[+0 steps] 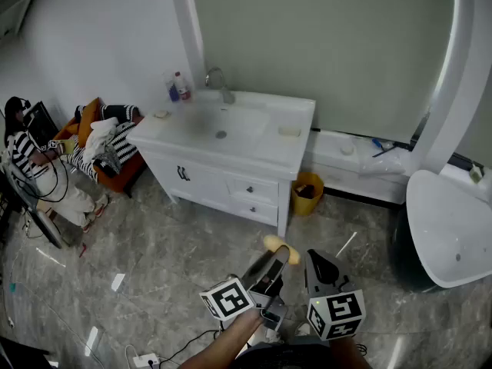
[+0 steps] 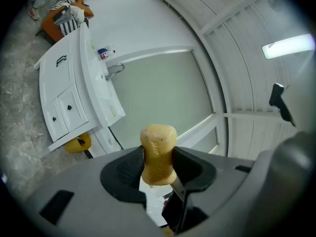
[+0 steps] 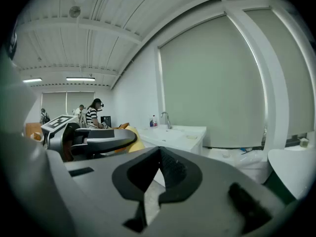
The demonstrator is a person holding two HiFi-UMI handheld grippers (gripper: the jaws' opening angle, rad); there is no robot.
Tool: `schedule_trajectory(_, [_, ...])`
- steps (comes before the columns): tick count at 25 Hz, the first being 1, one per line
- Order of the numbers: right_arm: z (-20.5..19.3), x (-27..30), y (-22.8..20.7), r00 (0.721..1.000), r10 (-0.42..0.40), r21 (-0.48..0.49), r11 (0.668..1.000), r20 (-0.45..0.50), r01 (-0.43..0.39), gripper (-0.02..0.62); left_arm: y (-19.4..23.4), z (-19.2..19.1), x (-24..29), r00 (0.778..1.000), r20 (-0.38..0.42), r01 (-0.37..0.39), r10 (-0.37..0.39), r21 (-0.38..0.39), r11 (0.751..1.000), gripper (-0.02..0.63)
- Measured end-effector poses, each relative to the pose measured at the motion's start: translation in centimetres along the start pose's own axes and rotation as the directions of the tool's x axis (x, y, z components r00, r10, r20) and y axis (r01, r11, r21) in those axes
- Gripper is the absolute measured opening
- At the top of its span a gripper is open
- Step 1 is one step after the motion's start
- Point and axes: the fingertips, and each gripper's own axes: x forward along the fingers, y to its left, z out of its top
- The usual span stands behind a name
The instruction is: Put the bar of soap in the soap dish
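A yellow bar of soap [image 2: 158, 144] stands upright between the jaws of my left gripper [image 2: 158, 158], which is shut on it. In the head view the soap [image 1: 274, 244] and left gripper [image 1: 278, 257] hover over the grey floor, well short of the white vanity [image 1: 192, 141]. A small pale dish [image 1: 290, 131] lies on the countertop to the right of the sink basin [image 1: 231, 121]. My right gripper [image 1: 318, 262] is beside the left one; its pads [image 3: 170, 167] meet at the tip with nothing between them. The right gripper view also shows the soap [image 3: 134, 141] at its left.
Bottles [image 1: 177, 88] and a faucet [image 1: 220, 84] stand at the vanity's back. A yellow bin [image 1: 307, 193] sits by its right side, a white tub [image 1: 446, 229] further right. At the left are an orange sofa [image 1: 86, 118], a seated person [image 1: 24, 157] and floor cables [image 1: 146, 359].
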Motion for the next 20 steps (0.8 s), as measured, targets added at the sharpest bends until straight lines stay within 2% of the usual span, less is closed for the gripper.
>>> schedule_trajectory(4, [-0.3, 0.3, 0.9, 1.000, 0.016, -0.002, 1.000, -0.010, -0.016, 0.012, 1.4, 0.1, -0.9, 0.998, -0.009, -0.063, 0.063, -0.021, 0.998, 0.183])
schedule_trajectory(9, [-0.1, 0.9, 1.5, 1.000, 0.024, -0.015, 1.000, -0.008, -0.024, 0.012, 0.9, 1.0, -0.7, 1.000, 0.012, 0.001, 0.000, -0.014, 1.000, 0.183])
schedule_trajectory(16, [0.4, 1.9, 1.1, 0.999, 0.037, -0.054, 0.998, -0.019, -0.038, 0.012, 1.6, 2.1, -0.3, 0.999, 0.023, -0.022, 0.023, -0.025, 0.999, 0.183])
schedule_trajectory(20, [0.2, 2.5, 0.4, 0.998, 0.060, -0.066, 0.996, -0.018, -0.061, 0.012, 1.8, 2.2, 0.8, 1.000, 0.027, -0.012, 0.012, -0.009, 1.000, 0.183])
